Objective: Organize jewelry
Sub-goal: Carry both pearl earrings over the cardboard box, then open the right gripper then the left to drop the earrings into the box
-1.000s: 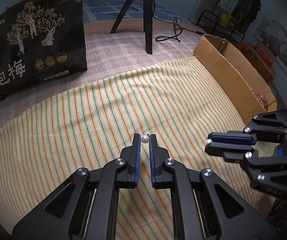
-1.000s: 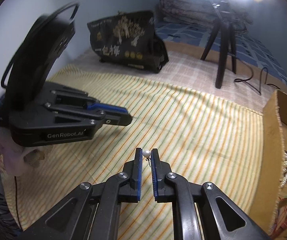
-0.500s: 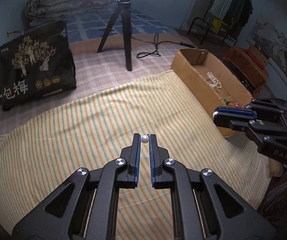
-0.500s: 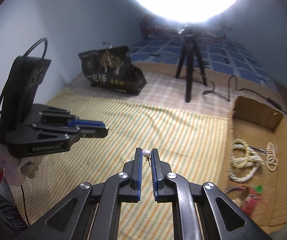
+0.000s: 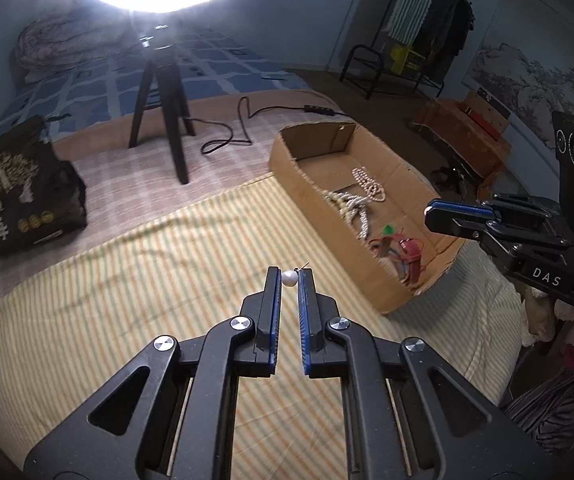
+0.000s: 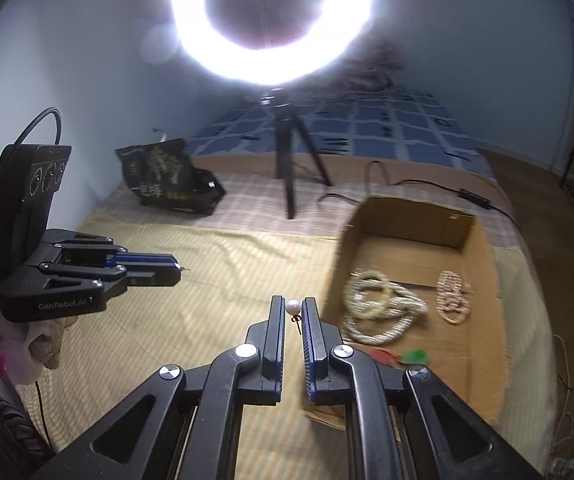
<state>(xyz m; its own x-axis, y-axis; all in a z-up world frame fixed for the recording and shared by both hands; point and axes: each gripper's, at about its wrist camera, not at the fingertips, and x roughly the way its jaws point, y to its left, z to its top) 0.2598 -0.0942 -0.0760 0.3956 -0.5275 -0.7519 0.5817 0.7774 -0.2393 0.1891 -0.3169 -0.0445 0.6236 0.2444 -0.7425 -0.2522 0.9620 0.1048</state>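
My left gripper (image 5: pixel 289 278) is shut on a white pearl earring (image 5: pixel 289 277), held above the striped cloth (image 5: pixel 127 300), left of the cardboard box (image 5: pixel 307 184). My right gripper (image 6: pixel 293 307) is shut on a second pearl earring (image 6: pixel 293 306) with its thin hook hanging below, close to the box's left wall (image 6: pixel 337 276). The box holds pearl necklaces (image 6: pixel 379 312), a beige bead strand (image 6: pixel 453 296) and red and green pieces (image 5: pixel 401 248). Each gripper shows in the other's view: the right one (image 5: pixel 433 214) and the left one (image 6: pixel 177 268).
A ring light on a black tripod (image 5: pixel 167 92) stands at the back with its cable (image 5: pixel 243 128). A black printed bag (image 5: pixel 15 192) sits at the back left. A clothes rack (image 5: pixel 419 52) and more boxes (image 5: pixel 463 132) are beyond the bed.
Both grippers have risen and tilted up with their earrings still held. The box and ring light have come into fuller view; the right gripper has moved closer to the box.
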